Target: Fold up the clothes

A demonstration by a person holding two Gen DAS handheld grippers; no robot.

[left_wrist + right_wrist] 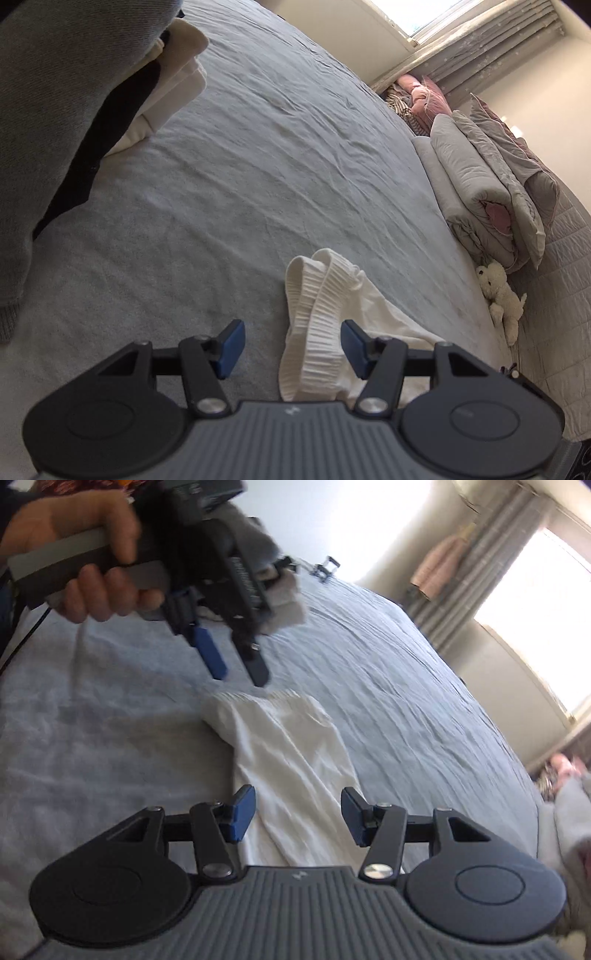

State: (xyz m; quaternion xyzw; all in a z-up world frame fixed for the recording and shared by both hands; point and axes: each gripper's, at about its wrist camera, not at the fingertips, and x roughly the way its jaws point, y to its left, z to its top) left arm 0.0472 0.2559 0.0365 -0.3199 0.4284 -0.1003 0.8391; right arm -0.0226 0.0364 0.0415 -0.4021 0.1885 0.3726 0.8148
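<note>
A white garment (317, 317) with a ribbed elastic waistband lies crumpled on the grey bed sheet (258, 147). My left gripper (291, 349) is open astride that waistband; the right pad sits at the fabric's edge, the left pad stands clear of it. In the right wrist view the same garment (291, 746) stretches away from my right gripper (298, 819), which is open over its near end. A hand holds the left gripper (240, 668) just above the far waistband. A stack of folded clothes (173, 92), white, black and grey, rests at the upper left.
Folded grey duvets (491, 192) and a white plush toy (502, 299) lie along the bed's right side, with pink bedding (421, 92) beyond. A window with curtains (535, 627) lights the far wall. Wrinkled sheet (406, 701) spreads between the garment and these.
</note>
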